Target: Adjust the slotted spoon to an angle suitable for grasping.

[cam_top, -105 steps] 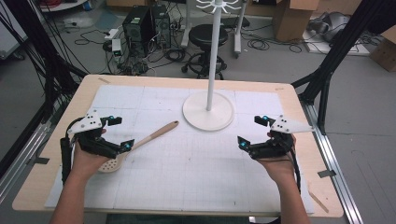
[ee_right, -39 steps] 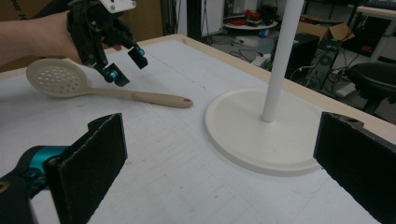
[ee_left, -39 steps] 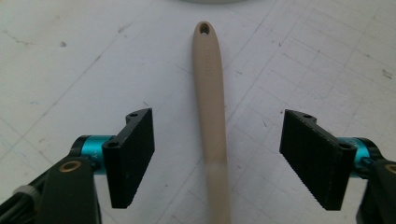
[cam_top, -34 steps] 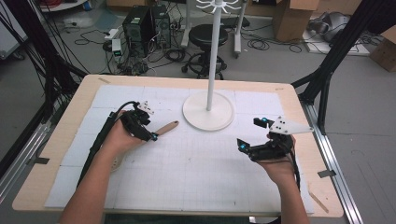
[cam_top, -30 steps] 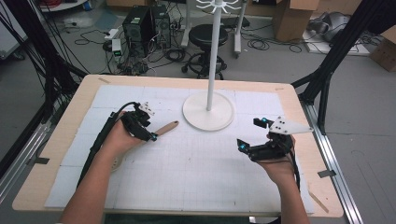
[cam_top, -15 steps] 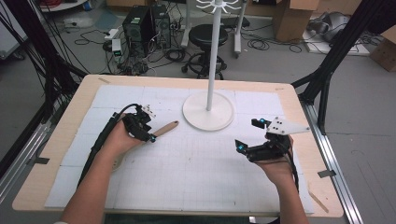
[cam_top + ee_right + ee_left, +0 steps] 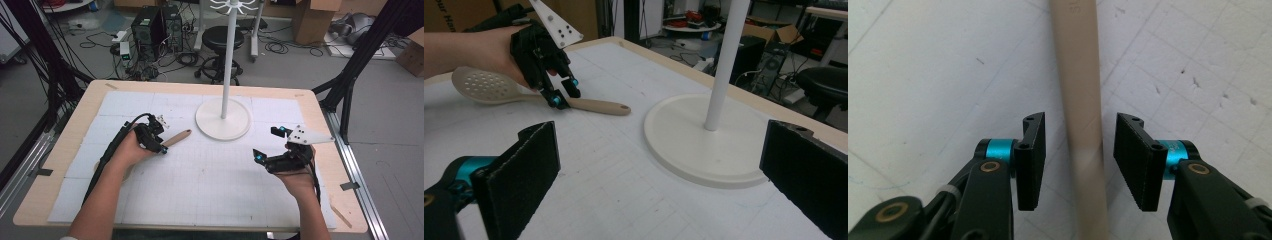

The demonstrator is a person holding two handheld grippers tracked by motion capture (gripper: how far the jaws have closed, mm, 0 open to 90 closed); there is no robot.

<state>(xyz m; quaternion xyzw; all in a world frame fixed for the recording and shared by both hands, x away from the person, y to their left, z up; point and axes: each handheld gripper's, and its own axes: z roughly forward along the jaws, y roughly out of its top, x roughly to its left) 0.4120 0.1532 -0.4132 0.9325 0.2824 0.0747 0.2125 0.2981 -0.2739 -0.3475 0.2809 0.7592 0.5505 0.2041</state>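
Beige spoon handle (image 7: 1079,100) between left hand-held gripper (image 7: 1079,159) jaws

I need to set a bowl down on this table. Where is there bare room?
The near middle of the mat, between the two forearms, lies bare, as does the far left corner beyond the left gripper. It is crowded around the spoon and the stand base, and by the right gripper.

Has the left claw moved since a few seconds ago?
Yes. The left claw has moved up the table toward the white stand base, and now straddles the spoon handle.
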